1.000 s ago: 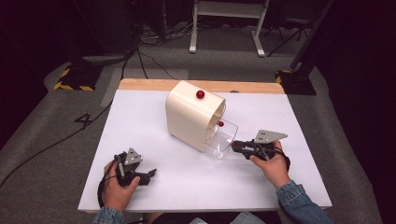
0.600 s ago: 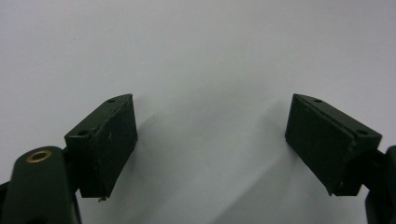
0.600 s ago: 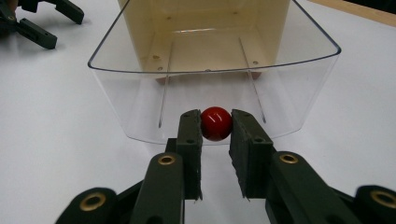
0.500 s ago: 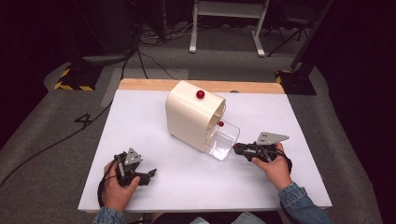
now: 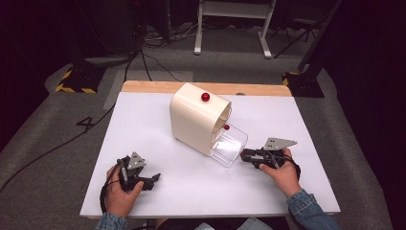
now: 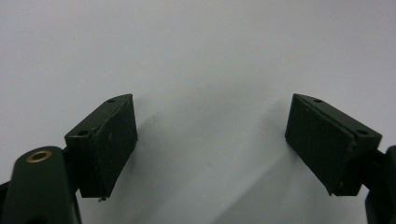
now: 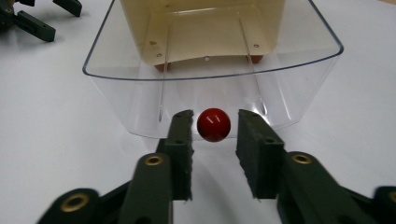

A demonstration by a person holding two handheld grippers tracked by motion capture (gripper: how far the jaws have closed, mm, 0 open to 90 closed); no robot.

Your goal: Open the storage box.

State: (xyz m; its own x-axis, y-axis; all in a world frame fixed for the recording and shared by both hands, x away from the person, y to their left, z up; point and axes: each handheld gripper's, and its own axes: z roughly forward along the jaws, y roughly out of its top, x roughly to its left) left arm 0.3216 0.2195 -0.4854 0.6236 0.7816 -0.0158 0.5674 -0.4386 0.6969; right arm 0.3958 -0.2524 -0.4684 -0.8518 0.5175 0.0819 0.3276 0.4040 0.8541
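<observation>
Gleaming red knob (image 7: 214,124) fronts clear curved drawer (image 7: 140,100).

1. The right gripper (image 7: 215,135) points at a clear plastic door (image 7: 210,74), folded down from a cream box (image 7: 201,28).
2. Its jaws stand slightly apart, on either side of the red knob (image 7: 214,124) on that door, not visibly touching it.
3. The left gripper (image 7: 35,16) lies on the white table (image 7: 56,140) at upper left.

box (image 5: 197,120) mid-table (image 5: 158,122), drawer (image 5: 230,148) before it, knob (image 7: 213,124) between right gripper (image 7: 215,135) jaws
</observation>
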